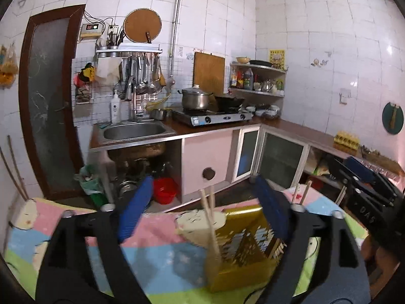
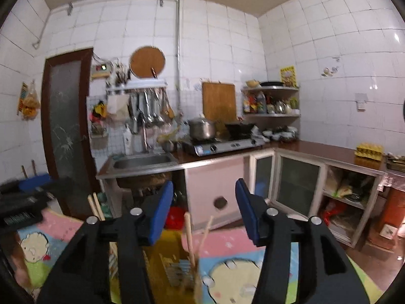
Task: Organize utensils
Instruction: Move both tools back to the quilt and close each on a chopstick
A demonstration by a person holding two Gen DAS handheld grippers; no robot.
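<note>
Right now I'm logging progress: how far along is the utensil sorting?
Done: two pairs of chopsticks already stand in the gold holder on the cartoon-print tablecloth. In hand: nothing; the left claw and right claw are both open and empty. Left: no loose utensils visible.

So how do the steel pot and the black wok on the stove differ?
The steel pot is shiny, tall and straight-sided; the black wok is dark, matte and shallower. The steel pot has a lid with a knob; the black wok looks uncovered. The pot sits on the left burner, the wok on the right. Both rest on the stove.
</note>
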